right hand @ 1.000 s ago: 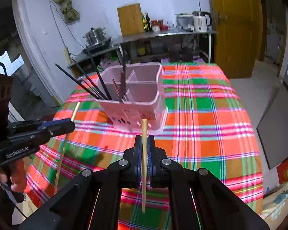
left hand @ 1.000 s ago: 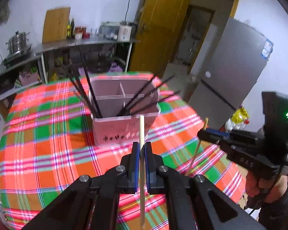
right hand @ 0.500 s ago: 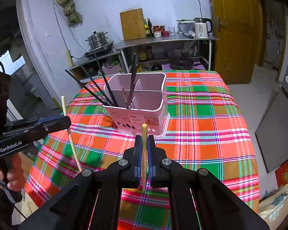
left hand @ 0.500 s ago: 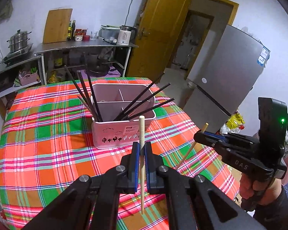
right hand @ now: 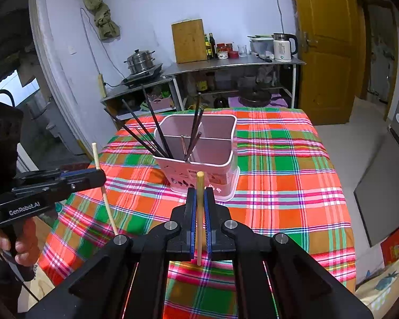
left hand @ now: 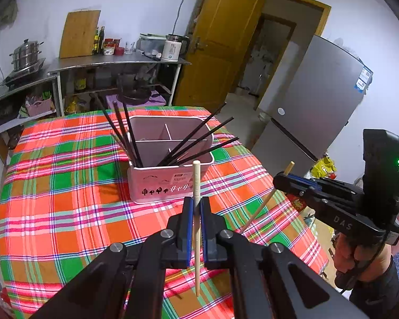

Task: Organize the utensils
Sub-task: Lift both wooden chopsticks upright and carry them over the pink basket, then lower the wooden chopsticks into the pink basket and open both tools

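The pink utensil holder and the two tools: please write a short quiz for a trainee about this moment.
1. True or false: both the left tool and the right tool are empty.
2. What colour are the chopsticks already standing in the pink holder?
A) black B) white C) red
3. Fill in: the holder stands on a ____ tablecloth.

Key:
1. False: each tool is shut on one pale wooden chopstick, the left chopstick and the right chopstick, both held above the cloth.
2. A
3. Plaid (checked)

Black chopsticks' [left hand: 196, 141] lower ends vanish inside the pink holder [left hand: 170, 183]; table's [left hand: 53, 212] near edge sits behind the hand-held gripper [left hand: 196, 212].
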The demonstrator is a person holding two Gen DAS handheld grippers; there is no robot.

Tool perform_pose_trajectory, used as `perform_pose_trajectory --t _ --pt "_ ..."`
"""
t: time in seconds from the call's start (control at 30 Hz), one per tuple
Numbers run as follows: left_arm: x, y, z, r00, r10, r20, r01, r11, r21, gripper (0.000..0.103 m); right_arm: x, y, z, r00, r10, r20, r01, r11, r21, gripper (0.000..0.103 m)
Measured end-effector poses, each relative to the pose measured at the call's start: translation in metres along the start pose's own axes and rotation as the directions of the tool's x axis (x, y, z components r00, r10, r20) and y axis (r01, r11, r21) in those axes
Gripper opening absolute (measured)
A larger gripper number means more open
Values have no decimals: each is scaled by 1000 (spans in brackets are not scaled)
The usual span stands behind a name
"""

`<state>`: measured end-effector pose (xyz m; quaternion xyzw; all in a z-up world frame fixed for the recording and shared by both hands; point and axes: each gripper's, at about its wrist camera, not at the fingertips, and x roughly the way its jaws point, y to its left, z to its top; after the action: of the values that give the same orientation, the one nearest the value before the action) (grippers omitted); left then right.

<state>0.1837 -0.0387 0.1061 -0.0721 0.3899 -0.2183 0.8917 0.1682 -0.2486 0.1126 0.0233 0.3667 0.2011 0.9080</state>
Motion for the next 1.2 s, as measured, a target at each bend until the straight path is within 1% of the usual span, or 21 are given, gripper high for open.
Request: perform_pose_trajectory --t 0.3,0.5,0.77,0.83,0.97,1.2 --pt "-10 1 4 1000 -5 14 5 1000 -2 5 -2 7 6 1000 10 15 -10 1000 -14 5" --pt "-15 5 19 999 12 46 -11 1000 -13 5 -4 11 20 999 28 45 -27 999 -19 5" --pt "-24 13 62 992 35 119 -33 999 -25 5 -6 23 56 992 58 110 -55 998 -35 5" --pt "-27 15 77 988 50 147 -47 999 -25 5 -8 25 67 989 67 130 -63 997 -35 5" --pt "-29 22 99 981 60 185 -54 998 -37 5 -10 24 88 980 85 182 -84 996 -16 5" --pt "-17 28 127 974 73 214 -65 997 -44 5 -3 22 114 971 83 223 -87 996 9 5"
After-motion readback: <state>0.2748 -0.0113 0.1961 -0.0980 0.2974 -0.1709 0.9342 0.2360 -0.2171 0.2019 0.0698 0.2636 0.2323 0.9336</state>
